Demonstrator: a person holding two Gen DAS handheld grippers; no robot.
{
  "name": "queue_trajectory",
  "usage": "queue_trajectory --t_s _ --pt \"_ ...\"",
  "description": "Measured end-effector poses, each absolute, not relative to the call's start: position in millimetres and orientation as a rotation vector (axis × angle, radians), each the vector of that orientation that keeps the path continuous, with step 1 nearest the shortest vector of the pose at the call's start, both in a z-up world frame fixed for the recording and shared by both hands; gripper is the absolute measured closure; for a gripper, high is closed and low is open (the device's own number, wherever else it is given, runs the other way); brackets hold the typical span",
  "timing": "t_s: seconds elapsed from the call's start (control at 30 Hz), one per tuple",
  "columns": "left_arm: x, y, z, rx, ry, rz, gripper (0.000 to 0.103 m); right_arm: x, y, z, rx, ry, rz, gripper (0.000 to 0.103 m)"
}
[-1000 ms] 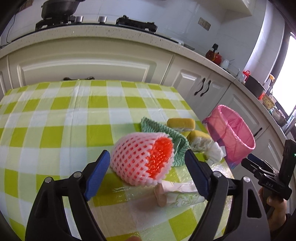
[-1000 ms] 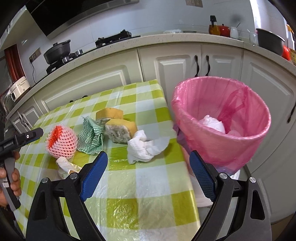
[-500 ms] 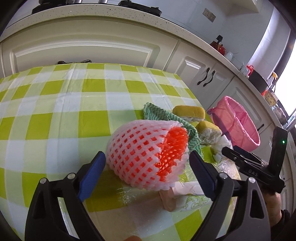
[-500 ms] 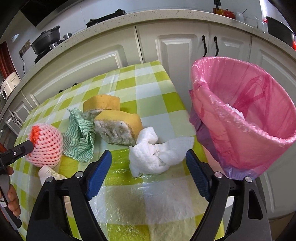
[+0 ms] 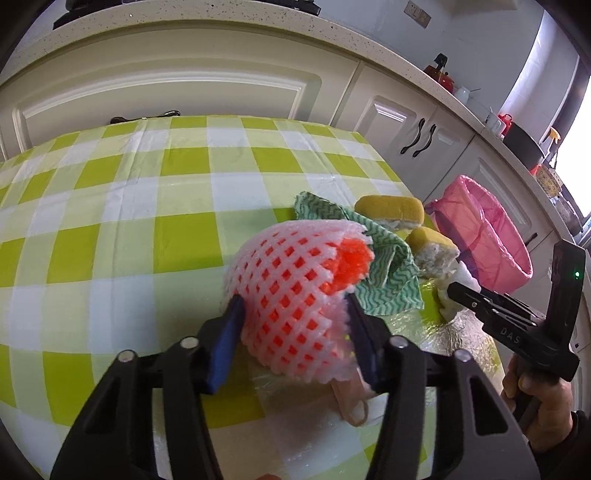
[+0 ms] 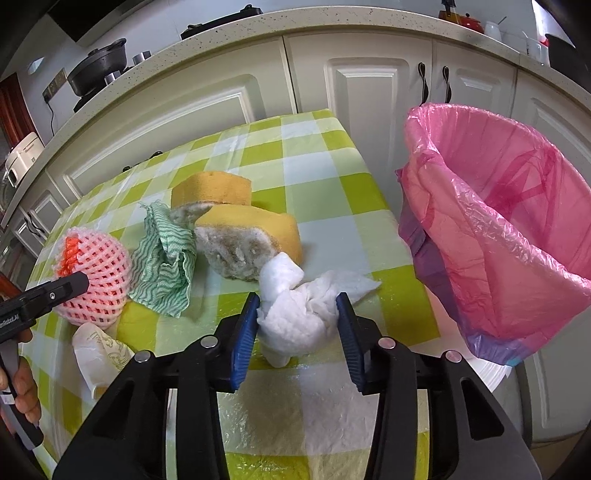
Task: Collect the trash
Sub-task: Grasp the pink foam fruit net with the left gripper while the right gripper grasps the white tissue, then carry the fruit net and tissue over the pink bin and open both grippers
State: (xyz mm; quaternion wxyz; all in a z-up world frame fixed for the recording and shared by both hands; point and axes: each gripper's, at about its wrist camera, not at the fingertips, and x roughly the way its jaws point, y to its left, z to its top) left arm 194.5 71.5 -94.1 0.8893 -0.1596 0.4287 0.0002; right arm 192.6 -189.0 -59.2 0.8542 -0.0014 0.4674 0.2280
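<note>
Right wrist view: right hand-held gripper [image 6: 297, 317] closing, pinching white tissue [image 6: 295, 314] near the table [image 6: 314, 155] edge beside the pink-lined bin [image 6: 480, 221]; left hand-held gripper [image 5: 291, 317] closing, squeezing foam net [image 5: 295, 291].

A table with a green and white checked cloth [image 5: 155, 206] stands in a kitchen. White cupboards [image 6: 221, 99] with black handles [image 6: 423, 83] run behind it under a speckled counter [image 5: 221, 26]. Bright light comes from a window [image 5: 576, 155] at the side.
</note>
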Motion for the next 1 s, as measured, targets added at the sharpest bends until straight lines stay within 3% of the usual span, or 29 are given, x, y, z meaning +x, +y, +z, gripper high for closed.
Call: queue_trajectory --t_s 0.13,0.27,1.0 --pt "188.6 74.6 -87.5 -0.323 0.877 0.007 0.071 187.1 -191.1 -55.2 0.003 0.974 0.49 0.067" --pt "184.0 77.4 -81.5 -0.326 0.862 0.006 0.075 181.2 -193.8 -48.4 0.007 0.962 0.497 0.067" --pt "168.7 70.4 -37.1 -0.277 0.761 0.017 0.082 162.1 -217.9 9.7 0.038 0.834 0.508 0.067"
